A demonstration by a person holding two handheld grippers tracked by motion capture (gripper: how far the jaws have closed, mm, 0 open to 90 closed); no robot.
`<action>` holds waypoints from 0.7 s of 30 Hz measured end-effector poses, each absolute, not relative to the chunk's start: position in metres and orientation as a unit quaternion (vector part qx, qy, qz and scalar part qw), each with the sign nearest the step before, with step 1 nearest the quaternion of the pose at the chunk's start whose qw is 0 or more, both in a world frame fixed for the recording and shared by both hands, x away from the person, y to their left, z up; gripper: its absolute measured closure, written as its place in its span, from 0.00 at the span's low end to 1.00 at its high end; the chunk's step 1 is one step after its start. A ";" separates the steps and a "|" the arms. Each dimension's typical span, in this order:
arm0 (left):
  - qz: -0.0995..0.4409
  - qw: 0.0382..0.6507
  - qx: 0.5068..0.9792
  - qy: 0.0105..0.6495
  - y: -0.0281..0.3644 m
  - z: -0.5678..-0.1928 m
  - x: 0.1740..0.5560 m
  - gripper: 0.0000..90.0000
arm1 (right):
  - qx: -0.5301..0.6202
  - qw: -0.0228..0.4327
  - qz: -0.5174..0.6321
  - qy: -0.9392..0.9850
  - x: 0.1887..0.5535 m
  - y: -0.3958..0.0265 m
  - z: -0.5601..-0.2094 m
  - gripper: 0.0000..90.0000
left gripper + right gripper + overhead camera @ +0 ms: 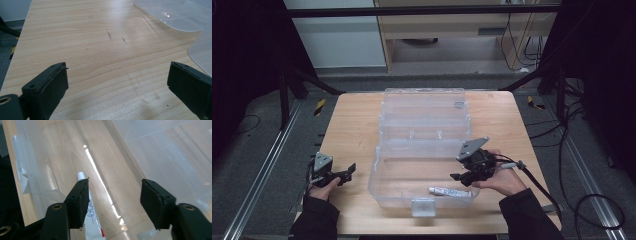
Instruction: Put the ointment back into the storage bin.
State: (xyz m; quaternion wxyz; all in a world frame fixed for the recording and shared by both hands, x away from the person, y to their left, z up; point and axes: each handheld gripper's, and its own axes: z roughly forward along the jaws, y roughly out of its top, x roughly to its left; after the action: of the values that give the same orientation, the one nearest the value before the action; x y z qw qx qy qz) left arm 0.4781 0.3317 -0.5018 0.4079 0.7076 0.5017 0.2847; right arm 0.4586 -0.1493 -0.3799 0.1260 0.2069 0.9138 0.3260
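A: High view notes. We have the tube (450, 191) lying flat in the clear box (384, 172), in the section along the box's near wall, toward the near edge of the desk (354, 130). Right gripper (462, 176) hangs just above it, jaws about half open, nothing between them.

B: Right gripper view agrees: cap end of the tube points away past the left jaw, pads clear of it. We judge the drop-off step done.

A: Left gripper (350, 170)?

B: Parked near the desk's left edge, jaws wide apart over bare wood, holding nothing.

A: Next move, as we read it: draw the right gripper clear of the box wall, then swing the open lid (424, 107) at the far side shut.
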 end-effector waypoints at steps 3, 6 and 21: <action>0.286 0.407 0.708 0.502 0.332 -0.502 0.478 0.03 | 0.229 0.141 0.345 0.899 0.455 -0.161 -0.377 0.36; 0.285 0.408 0.707 0.502 0.332 -0.502 0.478 0.03 | 0.270 0.180 0.372 0.870 0.451 -0.179 -0.377 0.27; 0.284 0.408 0.706 0.504 0.332 -0.502 0.478 0.03 | 0.431 0.234 0.411 0.769 0.461 -0.241 -0.403 0.19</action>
State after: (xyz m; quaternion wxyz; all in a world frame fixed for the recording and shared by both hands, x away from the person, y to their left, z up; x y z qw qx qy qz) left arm 0.4780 0.3318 -0.5018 0.4081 0.7064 0.5037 0.2843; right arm 0.4614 -0.2408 -0.4030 0.2341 0.4309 0.7687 0.4107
